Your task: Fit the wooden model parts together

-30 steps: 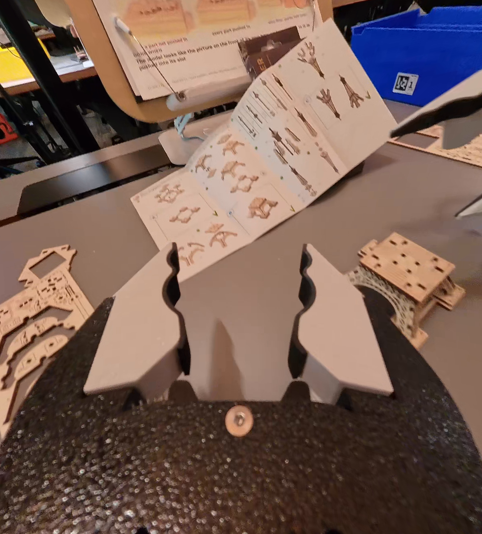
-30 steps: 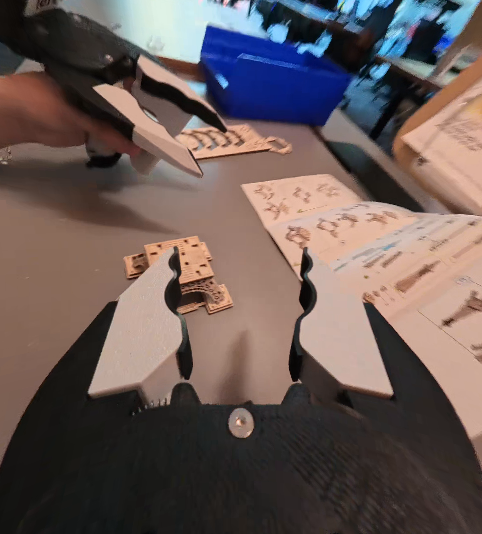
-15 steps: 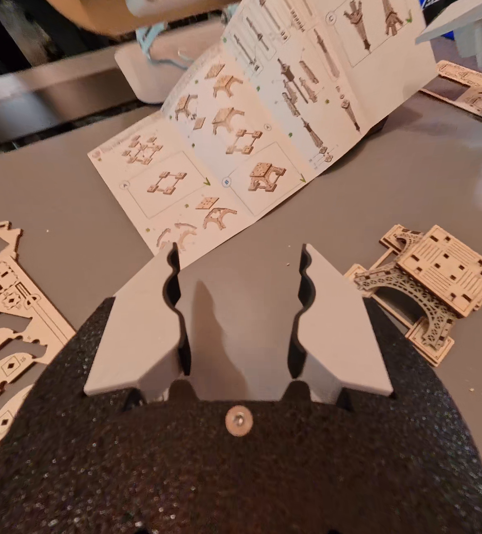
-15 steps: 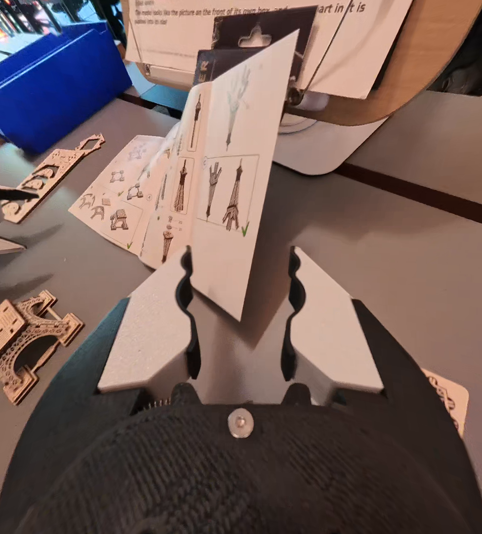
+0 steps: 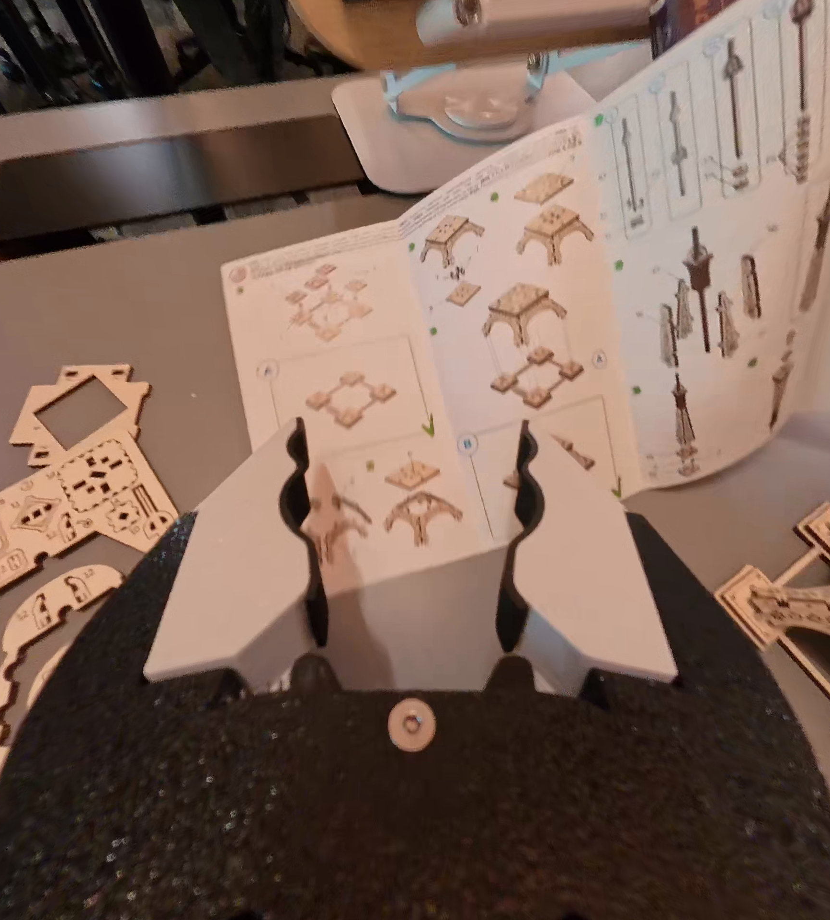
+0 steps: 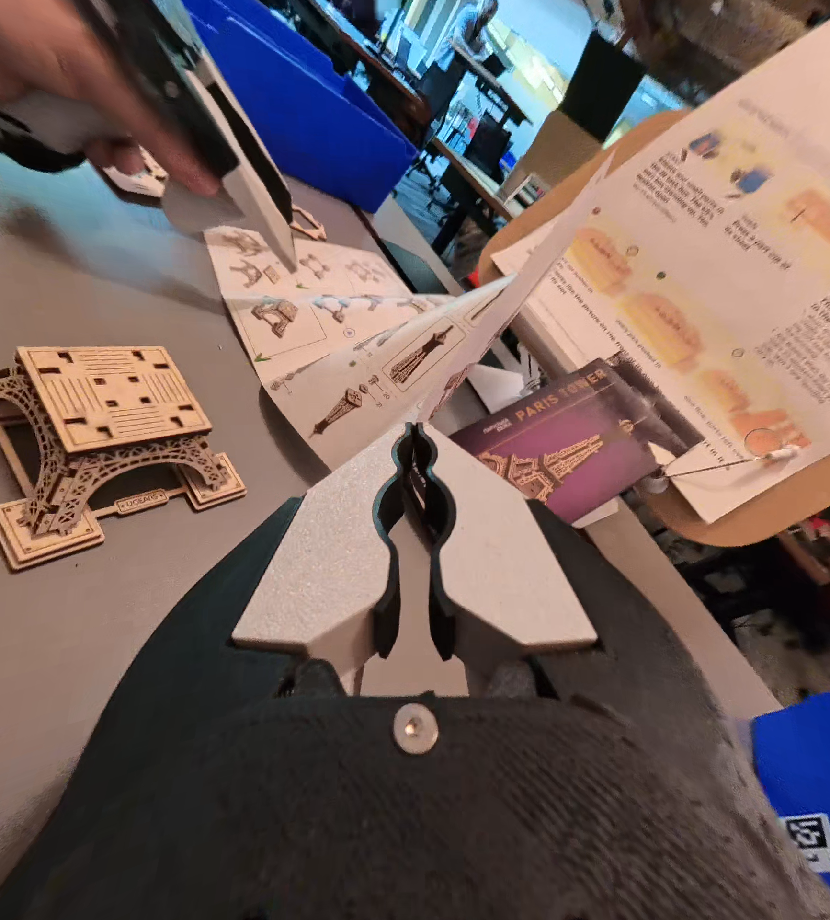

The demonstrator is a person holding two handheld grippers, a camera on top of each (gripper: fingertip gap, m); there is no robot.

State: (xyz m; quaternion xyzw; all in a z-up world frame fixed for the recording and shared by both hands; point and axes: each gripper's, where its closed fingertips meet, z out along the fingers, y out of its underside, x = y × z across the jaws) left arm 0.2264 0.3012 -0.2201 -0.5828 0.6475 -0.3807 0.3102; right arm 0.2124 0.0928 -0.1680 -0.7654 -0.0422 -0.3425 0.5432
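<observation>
The grey counter point(image 5: 79, 308) carries everything here, and the biggest thing on it is the folded instruction sheet point(image 5: 527, 323), spread toward the far edge with one end rising off the surface. That lift is the right gripper point(image 6: 414, 433) at work: its fingers are pinched almost together on the sheet's near corner, holding the page up and taut, presumably so the diagrams can be read. Behind it, at the far edge, a clipboard point(image 6: 731, 279) with a printed page stands propped, and a purple box point(image 6: 567, 448) leans below it. A blue bin point(image 6: 303, 109) sits at the far left corner in the right wrist view.

Next, the part-built tower base point(image 6: 94, 433), arched legs under a slotted square deck, standing on the counter well clear of both grippers, near the sheet's lower edge. Nobody is holding it. The punched-out wooden sheet point(image 5: 49, 503) lies flat toward the left edge.

Smallest, the left gripper point(image 5: 410, 448): fingers spread wide, empty, hovering over the near corner of the sheet, tips angled down onto a diagram in the right wrist view. Looks like a check of the steps before any fitting.
</observation>
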